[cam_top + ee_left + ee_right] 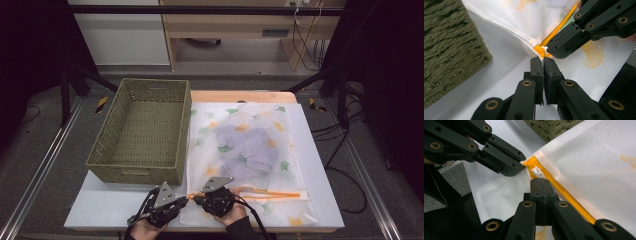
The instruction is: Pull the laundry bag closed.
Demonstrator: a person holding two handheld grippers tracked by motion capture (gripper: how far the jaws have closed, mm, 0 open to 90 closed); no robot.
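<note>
While both grippers crowd the near left corner of the mesh laundry bag point(245, 150), the work in hand looks like running its zipper.

Bag: a white mesh pouch printed with ginkgo leaves, lying flat on the white table point(110, 205) just right of the woven basket point(142, 132); a pale grey garment point(247, 147) shows through the mesh (folded, as far as one can tell).

Zipper: an orange zipper point(260, 194) runs along the bag's near edge; its white pull tab point(537, 172) sits at the left end, by the corner.

Left gripper point(543, 60): jaws pressed together on the mesh at the bag's corner, right beside the zipper's end stop. Judged purpose: to anchor the fabric so the track stays taut when the slider is drawn.

Right gripper point(541, 181): jaws closed, tips meeting just under the white tab and apparently pinching its lower end (the contact itself is small and partly hidden). Judged purpose: to grip the pull and slide it rightward along the track.

Basket: empty, touching the bag's left edge, likely waiting to receive the bag.

Risk: the tab is tiny, so the pinch could slip off once pulling begins.
</note>
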